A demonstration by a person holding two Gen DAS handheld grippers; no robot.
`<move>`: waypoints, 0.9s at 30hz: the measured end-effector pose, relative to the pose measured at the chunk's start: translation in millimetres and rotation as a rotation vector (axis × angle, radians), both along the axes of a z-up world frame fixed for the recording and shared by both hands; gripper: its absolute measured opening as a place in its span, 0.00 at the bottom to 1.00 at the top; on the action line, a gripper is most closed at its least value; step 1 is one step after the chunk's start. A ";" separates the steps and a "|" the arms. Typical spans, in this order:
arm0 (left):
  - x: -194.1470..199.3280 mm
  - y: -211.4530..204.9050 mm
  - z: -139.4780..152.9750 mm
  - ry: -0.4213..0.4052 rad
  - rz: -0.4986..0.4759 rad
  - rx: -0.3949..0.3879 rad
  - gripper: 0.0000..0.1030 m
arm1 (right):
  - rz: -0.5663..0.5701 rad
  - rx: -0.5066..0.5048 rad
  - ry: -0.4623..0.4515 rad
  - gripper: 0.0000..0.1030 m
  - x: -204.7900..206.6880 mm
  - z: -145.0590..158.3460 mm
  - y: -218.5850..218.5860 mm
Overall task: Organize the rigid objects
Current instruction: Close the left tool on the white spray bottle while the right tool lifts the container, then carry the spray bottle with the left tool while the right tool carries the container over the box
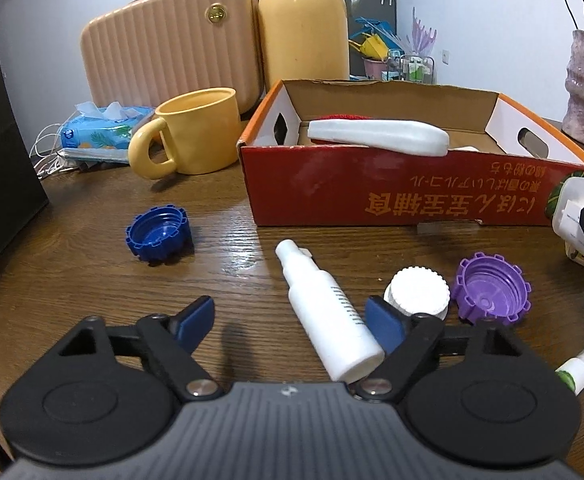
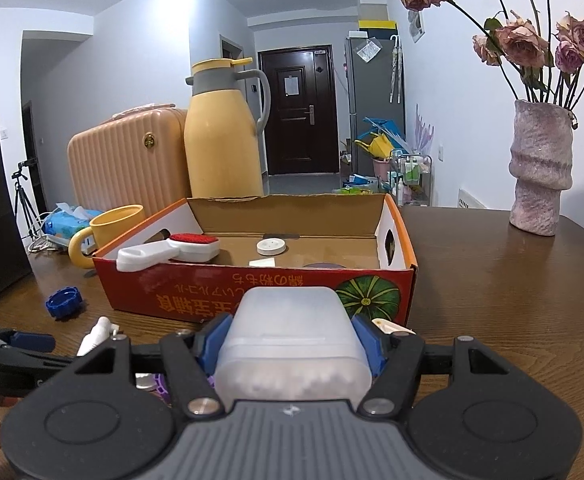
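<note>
Counting across the wooden table [image 1: 71, 280]. One red cardboard box [image 1: 372, 184], open. Inside: one white-handled brush [image 2: 163, 254], one small round white disc [image 2: 271, 247]. Toothed screw caps on the tabletop: three — one blue [image 1: 157, 236], one purple [image 1: 490, 288], one white [image 1: 418, 290]. White spray bottles: two, one large [image 1: 328, 308], one small at the edge [image 1: 582, 366]. One frosted plastic container [image 2: 292, 344]. Further back: one yellow mug [image 1: 195, 134], one yellow thermos jug [image 2: 221, 136], one ribbed peach case [image 1: 171, 48], one tissue pack [image 1: 103, 130], one pink vase [image 2: 540, 168] of dried roses. Grippers: two, left [image 1: 292, 320] and right [image 2: 292, 344].
</note>
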State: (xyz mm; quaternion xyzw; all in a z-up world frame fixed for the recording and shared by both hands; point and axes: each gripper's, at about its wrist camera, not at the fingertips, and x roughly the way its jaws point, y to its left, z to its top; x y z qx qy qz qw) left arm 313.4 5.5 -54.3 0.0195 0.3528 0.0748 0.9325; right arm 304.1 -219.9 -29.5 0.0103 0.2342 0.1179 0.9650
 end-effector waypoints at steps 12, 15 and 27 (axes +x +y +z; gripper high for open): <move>1.3 5.0 -1.7 0.026 -0.041 -0.077 0.33 | -0.002 -0.002 -0.001 0.63 -0.3 -0.2 0.0; -1.6 7.1 2.8 0.010 -0.040 -0.089 0.27 | 0.002 0.000 -0.003 0.63 -0.8 -0.9 0.0; -13.7 7.8 18.5 -0.076 -0.045 -0.092 0.27 | -0.001 0.004 -0.017 0.63 -3.3 0.1 -1.3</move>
